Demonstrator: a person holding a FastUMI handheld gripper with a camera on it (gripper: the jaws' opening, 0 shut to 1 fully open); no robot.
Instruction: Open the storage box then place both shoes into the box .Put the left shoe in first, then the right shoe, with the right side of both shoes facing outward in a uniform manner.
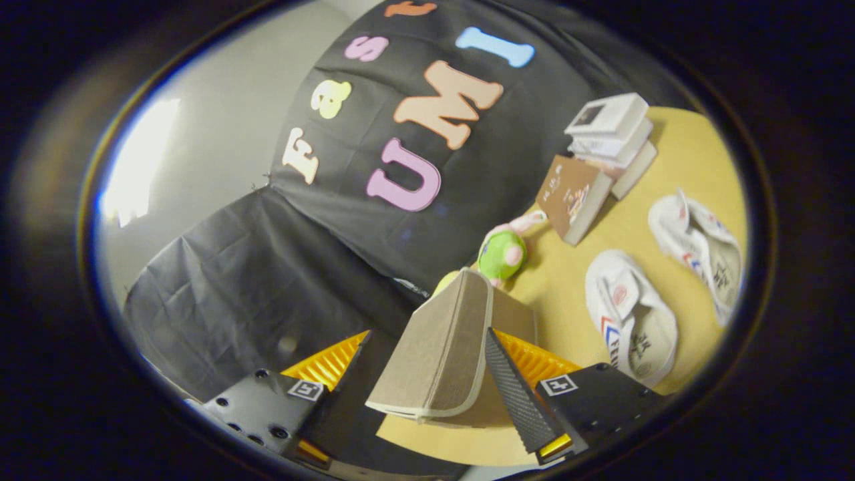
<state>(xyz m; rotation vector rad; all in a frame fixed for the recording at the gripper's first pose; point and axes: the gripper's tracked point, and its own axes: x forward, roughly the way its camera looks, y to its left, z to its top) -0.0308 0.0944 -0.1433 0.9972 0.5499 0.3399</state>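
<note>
The storage box's beige fabric lid [437,354] stands raised on edge between my fingers, its pale-trimmed rim towards me. My gripper [427,332] is shut on this lid, with the right finger's ribbed pad [511,381] flat against its side. More of the beige box [516,312] shows just behind the lid. Two white canvas shoes lie on the yellow table [688,160] to the right, beyond the fingers. The nearer shoe [631,321] lies close to the right finger, and the farther shoe [698,247] lies past it. The whole view is tilted.
A green and pink plush toy [502,254] lies just beyond the box. A brown book [574,197] leans against a stack of white books [611,133] at the back of the table. Black cloth walls stand behind and to the left.
</note>
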